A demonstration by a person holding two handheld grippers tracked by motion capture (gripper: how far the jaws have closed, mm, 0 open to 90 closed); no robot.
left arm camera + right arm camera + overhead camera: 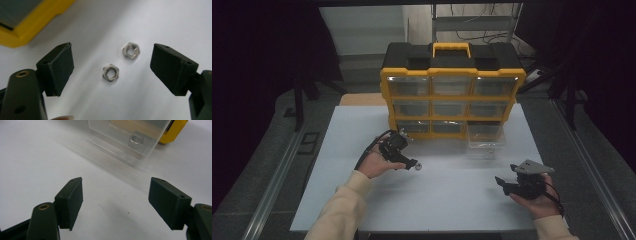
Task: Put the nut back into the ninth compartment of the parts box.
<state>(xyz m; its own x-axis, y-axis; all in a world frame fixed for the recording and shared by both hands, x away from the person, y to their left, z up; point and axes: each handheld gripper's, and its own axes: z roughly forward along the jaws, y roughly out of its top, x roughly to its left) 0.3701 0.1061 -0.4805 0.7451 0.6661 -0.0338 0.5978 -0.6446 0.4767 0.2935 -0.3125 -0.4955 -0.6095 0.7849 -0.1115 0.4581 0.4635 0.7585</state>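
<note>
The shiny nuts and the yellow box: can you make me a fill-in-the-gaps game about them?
1. Between the left claw's open jaws lie ____ nuts on the white table.
2. The organiser box has a ____ handle on top.
3. The pulled-out clear drawer holds ____ nut.
4. The right claw's jaws are ____.

Missing words: two; yellow; one; open

Two small hex nuts of silvery steel lie flat on the white desk (150, 22), holes facing up. One nut (110, 72) sits at the middle of the left gripper view; the second nut (131, 50) lies just beside it at about one o'clock, close but not touching.
</note>
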